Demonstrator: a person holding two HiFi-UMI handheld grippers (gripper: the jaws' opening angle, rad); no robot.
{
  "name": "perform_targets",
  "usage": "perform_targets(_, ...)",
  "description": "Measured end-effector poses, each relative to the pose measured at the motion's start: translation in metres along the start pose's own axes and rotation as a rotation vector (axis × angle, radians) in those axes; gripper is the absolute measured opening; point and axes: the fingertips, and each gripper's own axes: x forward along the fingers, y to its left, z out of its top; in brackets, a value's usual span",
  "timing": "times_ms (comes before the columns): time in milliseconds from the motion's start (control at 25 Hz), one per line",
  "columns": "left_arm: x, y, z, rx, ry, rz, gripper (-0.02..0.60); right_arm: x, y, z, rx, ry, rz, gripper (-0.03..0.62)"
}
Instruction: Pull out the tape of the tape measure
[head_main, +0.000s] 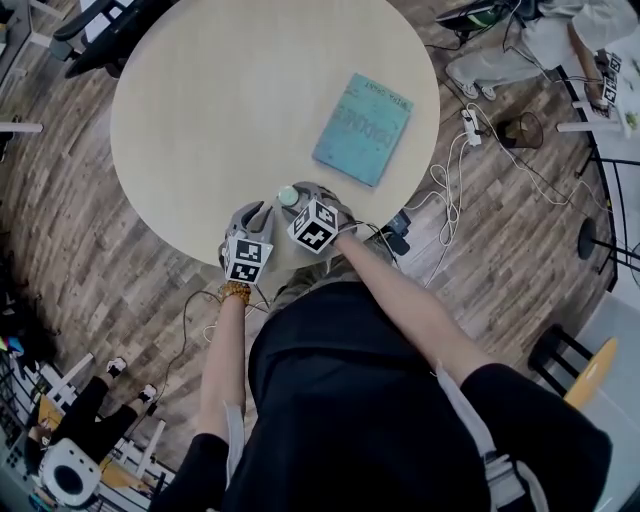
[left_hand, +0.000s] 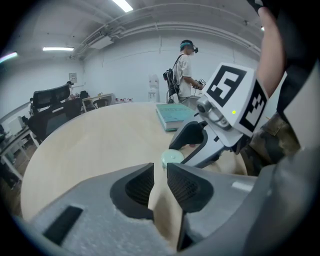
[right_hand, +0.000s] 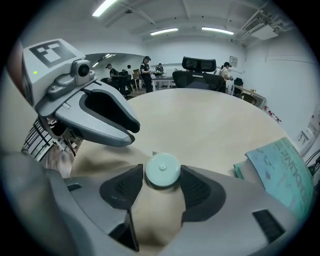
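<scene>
The tape measure, a small round pale-green case, lay flat on the round table, close to the table's edge nearest the person. No tape showed outside the case.

The right gripper hung over that same edge of the table, tilted downward. Its jaws stood wide apart, with the case between their ribbed tips. Each tip sat close against a side of the case, but no view showed them clamping it.

The left gripper hovered over the table's near edge too, just left of the right one and also pointing down. Its jaws were only a narrow gap apart, and nothing but bare tabletop showed between them.

A teal book lay flat on the table, toward its right side and farther in from the near edge than the case.

Off the table's right side, white cables trailed across the wooden floor.
</scene>
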Motion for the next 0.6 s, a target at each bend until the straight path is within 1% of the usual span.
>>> perform_targets(80, -0.002, -0.006, -0.002, -0.017, -0.014, -0.002, 0.094, -0.003, 0.001, -0.002, -0.004, -0.003, -0.003, 0.215)
perform_targets(200, -0.011, -0.011, -0.011, -0.039, -0.006, -0.006, 0.094, -0.006, 0.013, -0.005, -0.050, 0.008, 0.014, 0.215)
perform_targets(320, -0.015, -0.020, -0.021, -0.042, 0.002, -0.026, 0.097, -0.016, 0.031, -0.013, -0.118, 0.014, 0.072, 0.215)
perform_targets(480, -0.026, -0.038, -0.032, -0.042, -0.023, -0.060, 0.098, -0.030, 0.064, -0.025, -0.227, 0.044, 0.186, 0.215)
perform_targets(600, -0.033, -0.051, -0.044, -0.051, -0.026, -0.072, 0.098, -0.029, 0.077, -0.039, -0.322, 0.099, 0.215, 0.218)
